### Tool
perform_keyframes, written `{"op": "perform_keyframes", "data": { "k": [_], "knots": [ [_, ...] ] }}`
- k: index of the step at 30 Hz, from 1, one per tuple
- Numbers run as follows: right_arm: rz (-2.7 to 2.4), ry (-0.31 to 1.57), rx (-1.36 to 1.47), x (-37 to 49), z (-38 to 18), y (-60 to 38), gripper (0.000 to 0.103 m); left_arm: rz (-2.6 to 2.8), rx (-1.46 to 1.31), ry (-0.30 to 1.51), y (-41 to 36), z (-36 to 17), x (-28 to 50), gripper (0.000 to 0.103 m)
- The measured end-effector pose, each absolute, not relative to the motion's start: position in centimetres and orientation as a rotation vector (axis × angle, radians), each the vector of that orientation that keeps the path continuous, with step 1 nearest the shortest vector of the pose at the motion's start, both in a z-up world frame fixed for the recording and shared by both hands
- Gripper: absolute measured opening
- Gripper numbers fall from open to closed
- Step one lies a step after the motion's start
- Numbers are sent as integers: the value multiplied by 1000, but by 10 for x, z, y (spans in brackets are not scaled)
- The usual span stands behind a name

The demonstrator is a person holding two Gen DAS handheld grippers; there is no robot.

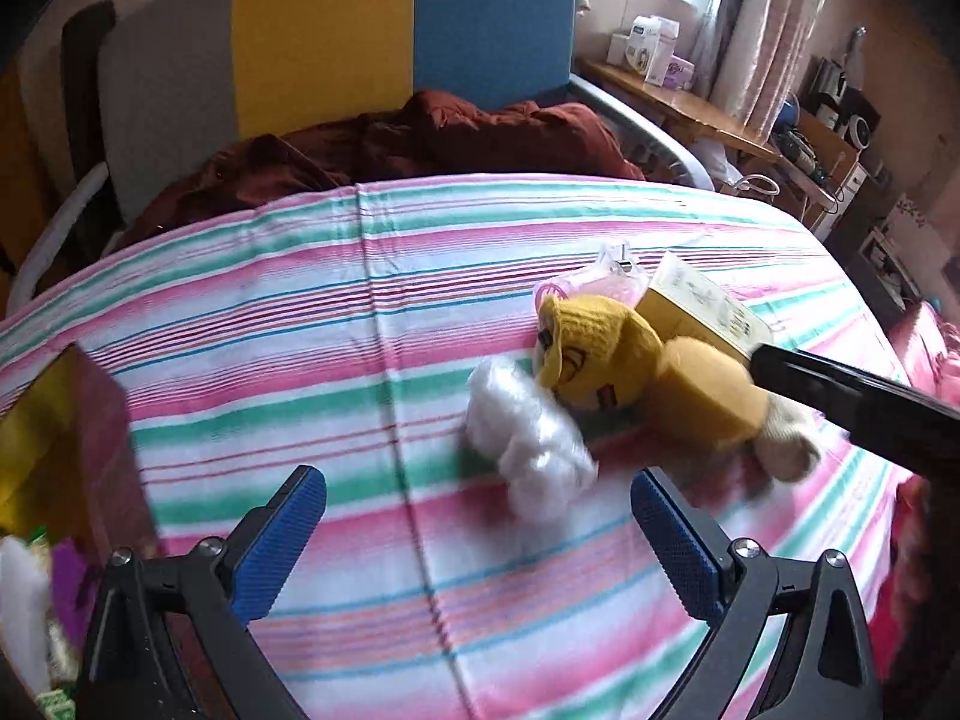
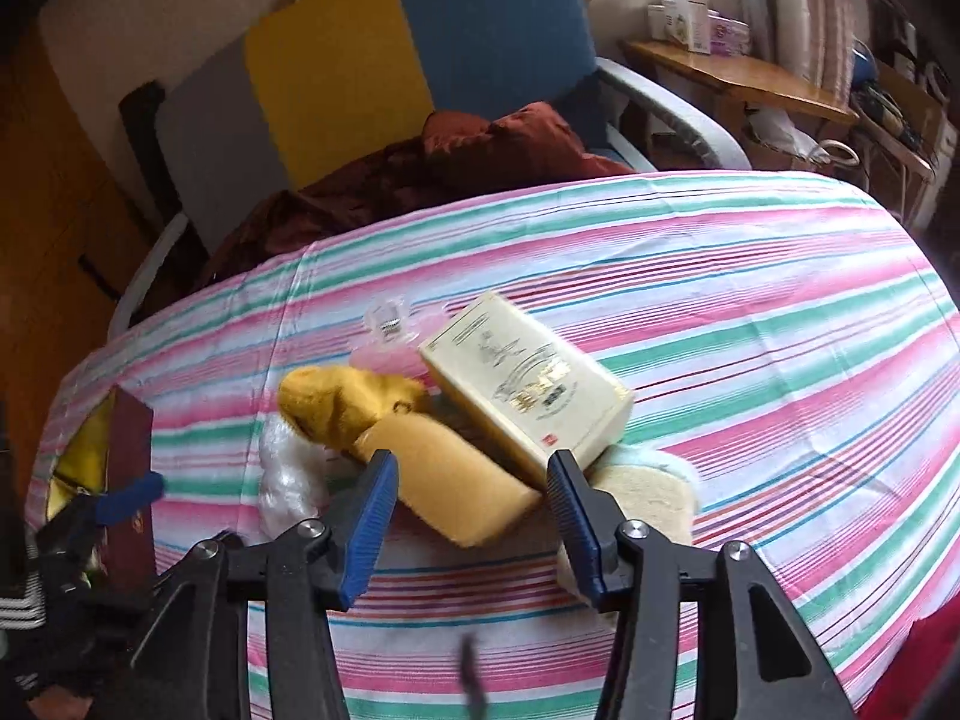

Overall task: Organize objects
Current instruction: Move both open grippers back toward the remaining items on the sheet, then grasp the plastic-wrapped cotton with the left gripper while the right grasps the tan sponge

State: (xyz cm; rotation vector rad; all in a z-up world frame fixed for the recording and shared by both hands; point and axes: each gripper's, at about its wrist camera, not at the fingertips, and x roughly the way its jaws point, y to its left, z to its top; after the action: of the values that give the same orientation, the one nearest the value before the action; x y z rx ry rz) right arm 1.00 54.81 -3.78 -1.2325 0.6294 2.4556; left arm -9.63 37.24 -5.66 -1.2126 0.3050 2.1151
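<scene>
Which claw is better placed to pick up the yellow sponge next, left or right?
Right. The right claw is open with the sponge lying between its fingers. The left claw is open too, but faces the white fluff, with the sponge off to its right.

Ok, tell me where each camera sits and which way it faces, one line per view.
Left wrist: rides the left hand-held gripper, looking across the striped sheet at the white fluff and yellow plush toy; its own open blue fingers show, plus the right hand-held gripper entering at right.
Right wrist: rides the right hand-held gripper, facing the plush toy and cream box; its open fingers show.
Shared: toy, box, fluff, sheet, headboard.
</scene>
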Motion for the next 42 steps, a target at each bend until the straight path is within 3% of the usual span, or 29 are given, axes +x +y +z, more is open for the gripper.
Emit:
{"op": "perform_keyframes", "data": {
  "k": [1, 3, 6, 16, 31, 33, 38, 42],
  "knots": [
    [2448, 648, -1223, 12, -38, 551, 57, 2115, -1227, 309, 379, -62, -101, 99],
    [2440, 673, -1209, 14, -38, 555, 63, 2100, -1274, 305, 390, -72, -109, 87],
    [2443, 697, -1193, 15, -36, 558, 64, 2072, -1336, 291, 401, -90, -119, 74],
    [2574, 600, -1255, 0, -35, 536, 64, 2121, -1178, 405, 408, -103, -110, 74],
    [2491, 341, -1431, -24, -69, 522, 64, 2140, -1110, 393, 396, -103, -102, 72],
    [2485, 314, -1435, -24, -69, 520, 51, 2147, -1110, 384, 392, -102, -100, 65],
    [2491, 317, -1431, -22, -67, 523, 46, 2159, -1132, 274, 372, -99, -107, 38],
    [2499, 305, -1429, -21, -65, 521, 45, 2145, -1145, 201, 359, -98, -107, 35]
  ]
}}
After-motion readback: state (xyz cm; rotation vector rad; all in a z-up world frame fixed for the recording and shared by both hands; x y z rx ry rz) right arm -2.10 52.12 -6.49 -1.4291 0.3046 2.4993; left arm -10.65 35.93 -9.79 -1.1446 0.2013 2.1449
